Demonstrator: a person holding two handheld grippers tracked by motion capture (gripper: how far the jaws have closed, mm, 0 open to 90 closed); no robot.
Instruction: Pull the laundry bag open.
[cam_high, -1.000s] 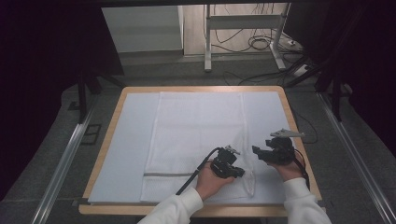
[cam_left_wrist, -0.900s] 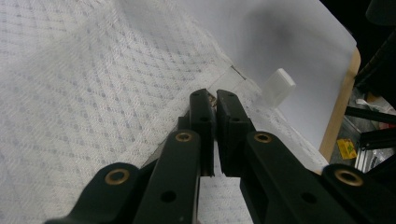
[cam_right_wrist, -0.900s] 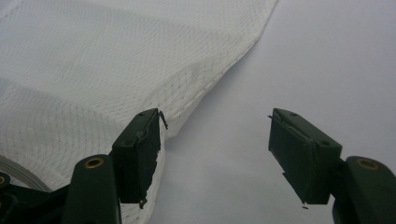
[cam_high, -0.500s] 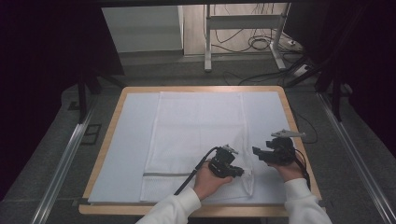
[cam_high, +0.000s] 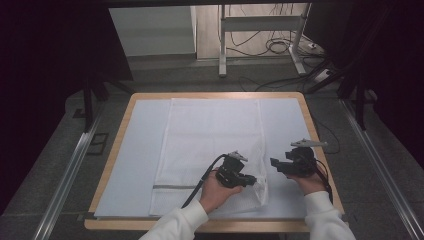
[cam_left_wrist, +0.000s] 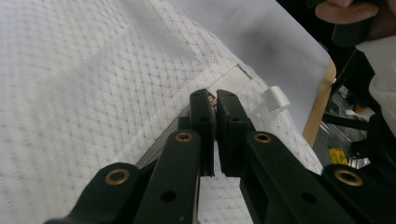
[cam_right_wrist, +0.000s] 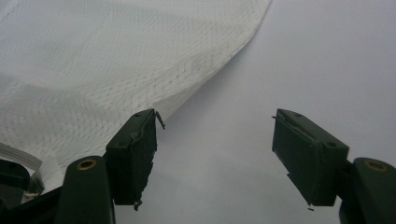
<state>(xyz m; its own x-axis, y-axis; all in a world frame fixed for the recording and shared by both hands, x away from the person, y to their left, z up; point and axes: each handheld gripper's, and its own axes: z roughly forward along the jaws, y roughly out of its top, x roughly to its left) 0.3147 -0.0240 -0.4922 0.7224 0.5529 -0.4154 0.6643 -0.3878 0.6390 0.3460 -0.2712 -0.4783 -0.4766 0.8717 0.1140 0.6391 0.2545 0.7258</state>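
Worktop (cam_high: 125, 150): wooden-edged board under a pale sheet; both of your claws work over its near right part. If you drag the bag sideways the sheet may ruck up with it.

Mesh bag (cam_high: 210, 145): white netted laundry bag lying flat, spreading away from and to the left of your left claw; its near right corner sits at that claw's tips. Judged risk: lift by this one corner and the rest trails, folds over itself and loses its flat lie.

Right claw (cam_high: 276, 165): jaws wide, nothing between them; they have just been opening further. The bag's edge lies just beside its left jaw, bare sheet ahead. Risk: close from here and you catch sheet, or sheet and mesh together.

Left claw (cam_high: 252, 180): jaws nearly together, pinched at the bag's hemmed corner. A small metal glint shows between the tips, likely the zip pull, but you cannot tell for sure. Risk: the bite looks shallow, right at the tips, so a sharp tug could let it slip out.

White tab (cam_left_wrist: 275, 98): small tag on the hem just beyond the left claw's tips, to their right. Risk: your right claw could seize this instead of the hem, and it gives little hold.

Gap between claws: near, not touching. Bring them together carelessly and the jaws may knock.
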